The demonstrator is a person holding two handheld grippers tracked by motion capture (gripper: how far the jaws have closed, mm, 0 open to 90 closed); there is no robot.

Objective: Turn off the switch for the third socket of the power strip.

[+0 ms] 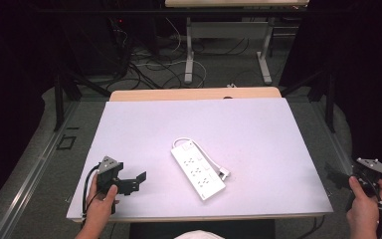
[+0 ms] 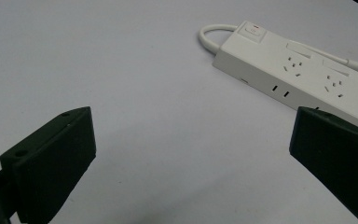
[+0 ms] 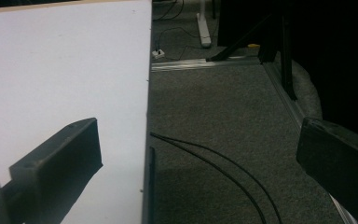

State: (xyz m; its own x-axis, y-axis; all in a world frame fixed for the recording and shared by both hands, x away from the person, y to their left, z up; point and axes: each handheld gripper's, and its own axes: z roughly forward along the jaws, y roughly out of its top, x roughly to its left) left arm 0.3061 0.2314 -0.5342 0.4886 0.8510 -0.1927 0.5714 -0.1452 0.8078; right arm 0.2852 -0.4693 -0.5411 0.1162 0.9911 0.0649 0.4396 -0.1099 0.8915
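Note:
A white power strip (image 1: 198,169) lies flat at the middle front of the white table (image 1: 273,144), its short cord looped at the far end and its plug (image 1: 224,173) resting beside it. In the left gripper view the power strip (image 2: 307,74) lies ahead and to the right, with the switch end and cord loop (image 2: 212,32) farthest off. My left gripper (image 1: 137,181) hovers over the table's front left, open and holding nothing, jaws pointing toward the strip. My right gripper (image 1: 333,178) is off the table's right edge, open and holding nothing.
Past the right table edge (image 3: 148,116) lies grey carpet with black cables (image 3: 214,158) on it. A second table's metal legs (image 1: 189,59) and more floor cables stand beyond the far edge. Dark curtains close both sides.

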